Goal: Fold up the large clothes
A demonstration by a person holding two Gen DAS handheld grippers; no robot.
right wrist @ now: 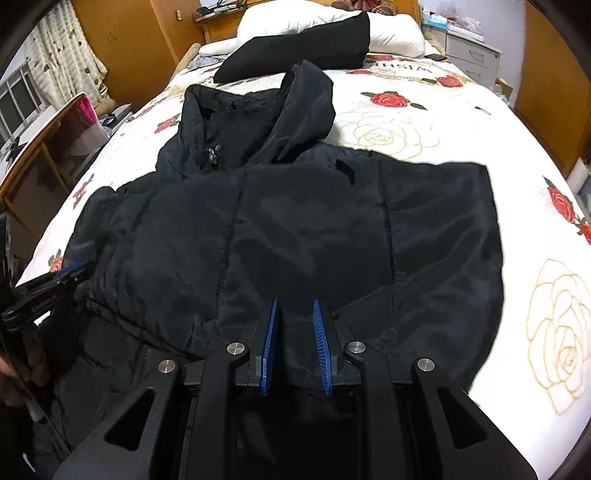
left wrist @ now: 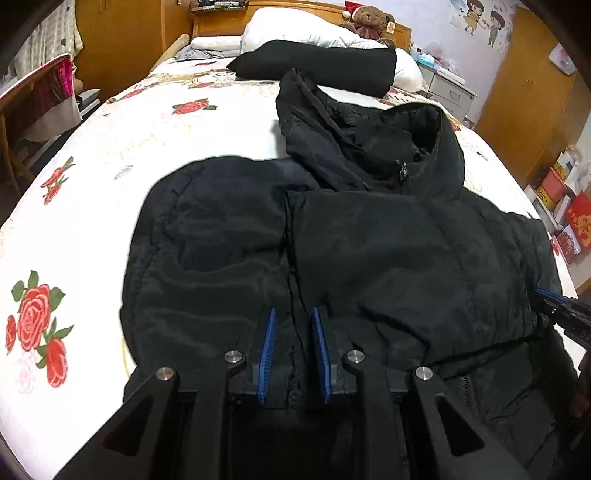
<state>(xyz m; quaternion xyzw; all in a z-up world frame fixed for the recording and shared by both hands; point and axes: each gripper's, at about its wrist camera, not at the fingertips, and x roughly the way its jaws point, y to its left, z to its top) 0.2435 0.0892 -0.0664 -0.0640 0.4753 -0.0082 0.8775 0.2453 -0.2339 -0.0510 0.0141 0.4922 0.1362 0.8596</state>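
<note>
A large black padded jacket (left wrist: pixel 369 240) lies spread on the bed, hood and collar (left wrist: pixel 369 140) toward the headboard. It also shows in the right wrist view (right wrist: pixel 295 236). My left gripper (left wrist: pixel 293 314) sits low over the jacket's near edge, jaws a little apart with black fabric lying between the blue pads (left wrist: pixel 266 343). My right gripper (right wrist: pixel 294 304) stands the same way over the other half, fabric between its pads (right wrist: pixel 321 339). Each gripper shows at the edge of the other's view: the right one (left wrist: pixel 561 310), the left one (right wrist: pixel 55 284).
The bed has a white rose-print cover (left wrist: pixel 92 221). A folded black garment (left wrist: pixel 317 66) and white pillows (right wrist: pixel 395 33) lie near the headboard with a teddy bear (left wrist: pixel 369 22). A wooden chair (left wrist: pixel 33 107) stands to the left, drawers (right wrist: pixel 472 55) and boxes (left wrist: pixel 569 214) to the right.
</note>
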